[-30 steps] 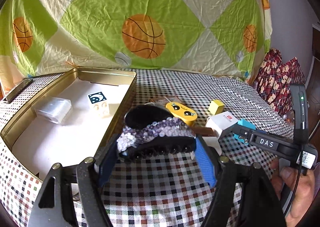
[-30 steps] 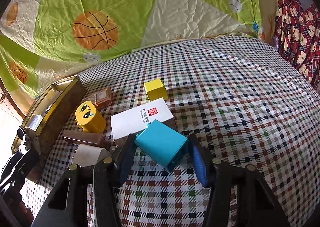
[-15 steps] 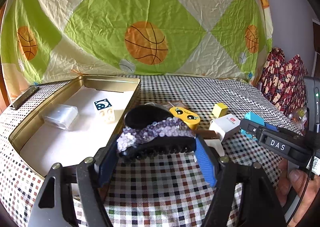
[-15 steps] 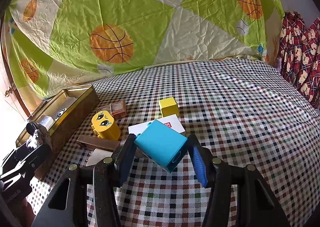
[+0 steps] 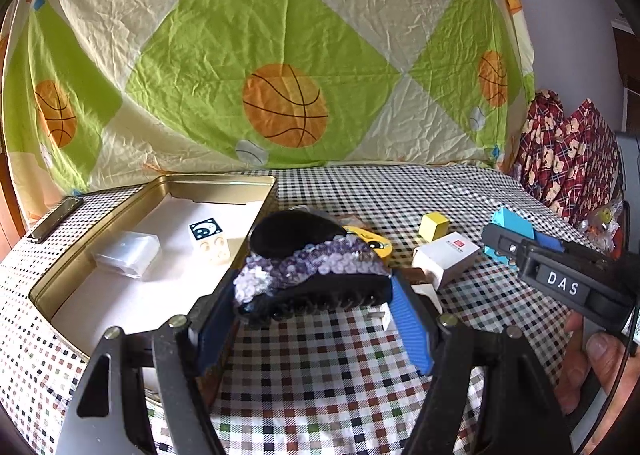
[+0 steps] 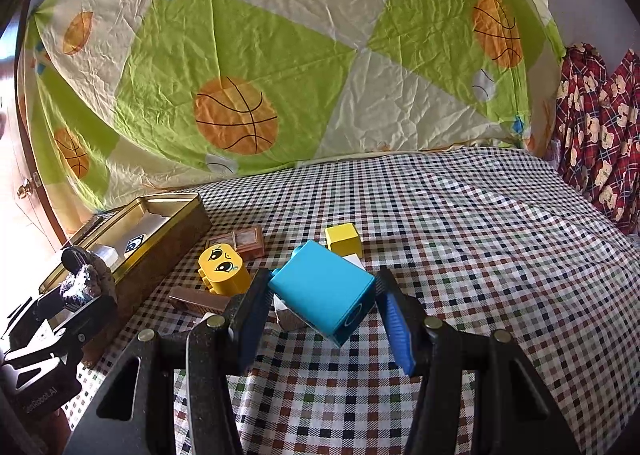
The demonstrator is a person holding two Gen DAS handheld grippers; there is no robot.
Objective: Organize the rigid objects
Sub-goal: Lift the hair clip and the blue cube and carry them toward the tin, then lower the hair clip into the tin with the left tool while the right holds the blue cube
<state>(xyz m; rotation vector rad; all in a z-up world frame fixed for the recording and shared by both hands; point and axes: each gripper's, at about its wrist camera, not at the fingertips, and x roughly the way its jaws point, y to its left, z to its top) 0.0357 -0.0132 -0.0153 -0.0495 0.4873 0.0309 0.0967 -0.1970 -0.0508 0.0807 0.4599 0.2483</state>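
Hair claw (image 5: 308, 267) and blue block (image 6: 324, 291), both clamped

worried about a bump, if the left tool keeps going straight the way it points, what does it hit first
Probably the yellow face block, which lies just beyond the hair clip that the left tool holds, right of the tin. Depth is unclear, so it might touch the checked cloth first.

Left gripper (image 5: 312, 305) tilted slightly downward, pads clamped on a sequinned hair claw (image 5: 308, 271). Right gripper (image 6: 322, 315) angled likewise, closed on a blue block (image 6: 324, 291), bare hand (image 5: 600, 371) gripping its handle.
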